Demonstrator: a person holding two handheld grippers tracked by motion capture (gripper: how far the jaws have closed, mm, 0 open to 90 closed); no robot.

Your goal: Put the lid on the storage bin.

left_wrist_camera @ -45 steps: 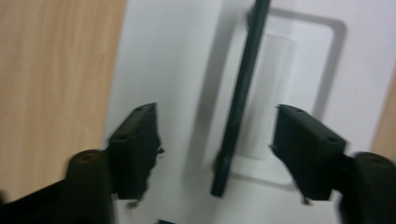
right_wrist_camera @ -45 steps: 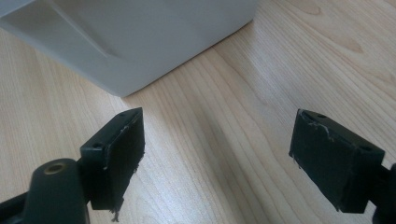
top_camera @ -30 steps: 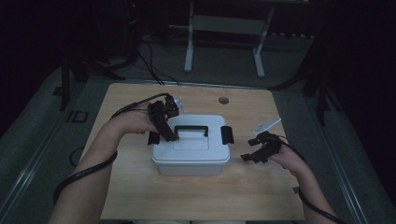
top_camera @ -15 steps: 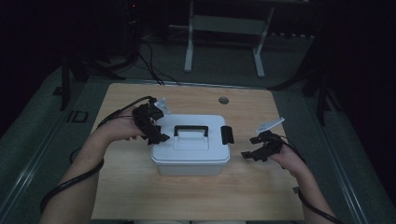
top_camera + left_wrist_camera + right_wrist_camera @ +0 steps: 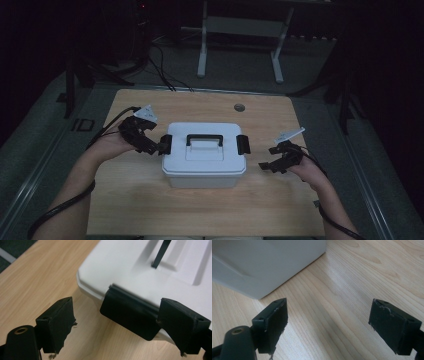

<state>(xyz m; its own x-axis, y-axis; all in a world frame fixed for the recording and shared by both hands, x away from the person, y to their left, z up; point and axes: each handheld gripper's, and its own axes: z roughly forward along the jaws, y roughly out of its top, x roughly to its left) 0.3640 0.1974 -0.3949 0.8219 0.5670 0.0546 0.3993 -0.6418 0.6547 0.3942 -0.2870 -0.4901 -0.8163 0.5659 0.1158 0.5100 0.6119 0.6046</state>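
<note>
At the left end of the white box (image 5: 204, 162), your left gripper (image 5: 155, 145) sits with its jaws spread wide apart, grasping nothing. From the left gripper view, the black latch (image 5: 130, 312) on that end hangs between your two pads; the pad (image 5: 181, 323) on one side overlaps the latch's edge, though you cannot tell if it touches, while the other pad (image 5: 58, 323) stands well clear over bare wood. Your left hand (image 5: 112, 145) rests low beside the box, cable trailing back along your forearm.

Your right gripper (image 5: 271, 157) hovers just off the right end of the box, apart from it, jaws likewise released and wide. In the right gripper view, only the wooden table (image 5: 352, 285) lies between the pads, with a lower corner of the box wall (image 5: 262, 265) further off.

Moving outward, the box stands near the middle of the table (image 5: 150, 210), closer to your side than to the far edge. Its long axis runs left to right across you, and its lid is on. The black carry handle (image 5: 204, 139) lies flat along that same axis on top of the lid, and the second latch (image 5: 243, 144) faces your right gripper. A small round grommet (image 5: 239, 107) sits in the tabletop beyond the box.
</note>
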